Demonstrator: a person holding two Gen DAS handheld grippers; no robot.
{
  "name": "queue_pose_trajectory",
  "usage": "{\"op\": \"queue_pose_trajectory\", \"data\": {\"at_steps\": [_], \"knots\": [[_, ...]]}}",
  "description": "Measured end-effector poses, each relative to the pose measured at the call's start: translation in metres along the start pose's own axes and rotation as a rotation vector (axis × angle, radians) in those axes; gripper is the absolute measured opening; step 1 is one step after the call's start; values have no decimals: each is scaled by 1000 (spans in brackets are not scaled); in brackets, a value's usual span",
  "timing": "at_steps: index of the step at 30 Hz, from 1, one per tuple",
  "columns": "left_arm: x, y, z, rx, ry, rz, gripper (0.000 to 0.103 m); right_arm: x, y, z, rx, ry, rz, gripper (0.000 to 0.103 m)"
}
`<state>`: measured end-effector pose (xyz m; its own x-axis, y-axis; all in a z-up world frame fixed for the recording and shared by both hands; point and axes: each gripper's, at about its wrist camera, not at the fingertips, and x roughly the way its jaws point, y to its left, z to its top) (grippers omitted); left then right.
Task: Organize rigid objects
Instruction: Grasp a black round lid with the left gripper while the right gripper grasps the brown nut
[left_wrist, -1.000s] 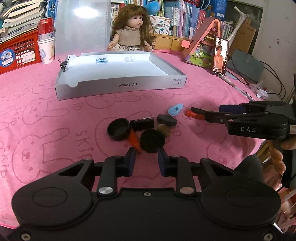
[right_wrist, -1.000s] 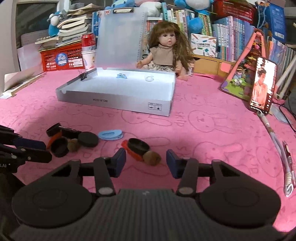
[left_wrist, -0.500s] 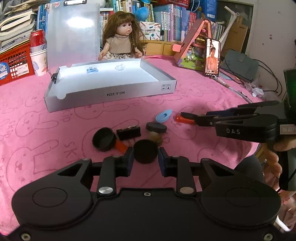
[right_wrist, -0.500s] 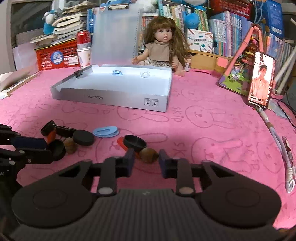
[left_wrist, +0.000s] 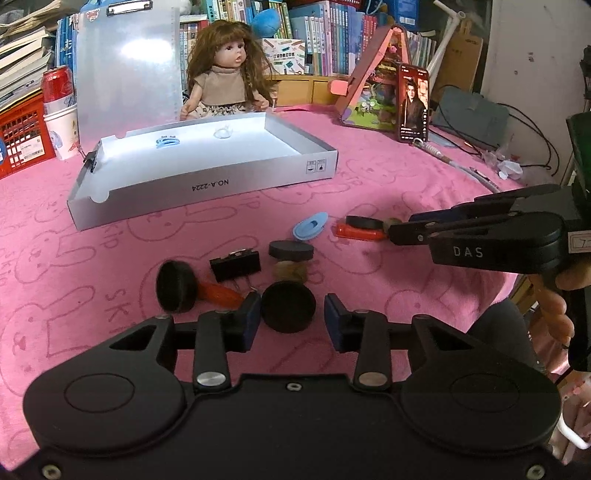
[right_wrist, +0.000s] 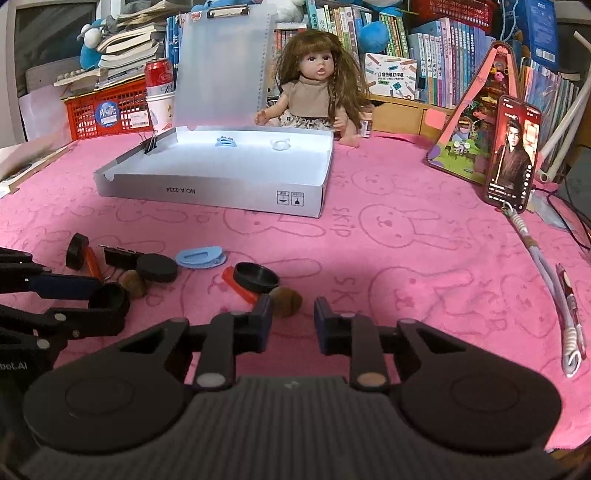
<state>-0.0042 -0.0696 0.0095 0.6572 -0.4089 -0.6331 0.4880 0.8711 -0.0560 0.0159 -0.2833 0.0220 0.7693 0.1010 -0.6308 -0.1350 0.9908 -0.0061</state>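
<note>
A black round cap (left_wrist: 288, 306) lies on the pink cloth between the pads of my left gripper (left_wrist: 291, 317). Its jaws are opening; the cap touches the left pad and is clear of the right one. My right gripper (right_wrist: 293, 314) is shut, with a brown ball (right_wrist: 286, 301) at its tips against the left pad. A black cap on a red piece (right_wrist: 255, 277) lies just beyond. A blue clip (left_wrist: 310, 226), a black binder clip (left_wrist: 236, 264), a cap on a brown ball (left_wrist: 291, 249) and a red-handled cap (left_wrist: 173, 284) lie nearby. The open silver box (left_wrist: 207, 184) stands behind.
The box holds a blue clip (left_wrist: 168, 141) and a clear piece (left_wrist: 223, 132); its clear lid (left_wrist: 125, 70) stands up behind. A doll (left_wrist: 225, 77), a phone (left_wrist: 413, 103), a red basket (right_wrist: 107, 107) and books line the back. A cord and pen (right_wrist: 569, 306) lie right.
My left gripper moved forward until the black cap sat between its pads, and its jaws have parted a little. My right gripper's jaws went from wide apart to narrow at the brown ball.
</note>
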Motion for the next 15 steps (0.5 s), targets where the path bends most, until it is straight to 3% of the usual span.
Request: {"op": "queue_pose_trajectory", "data": {"at_steps": [3,8,11,15], "knots": [[0,-3,-1,14,-8,11,34,2,1,0,-2,-9,3,36],[0,-2,-1,10,-14,14,31,7,2,2,-13,-17,4,36],[-2,0,-1,-2,-18,10,31,7,3,1,-5,-9,13,25],[-7,1,-1,-6,-29,10,31,0,8,-1,-21,-13,21,25]]}}
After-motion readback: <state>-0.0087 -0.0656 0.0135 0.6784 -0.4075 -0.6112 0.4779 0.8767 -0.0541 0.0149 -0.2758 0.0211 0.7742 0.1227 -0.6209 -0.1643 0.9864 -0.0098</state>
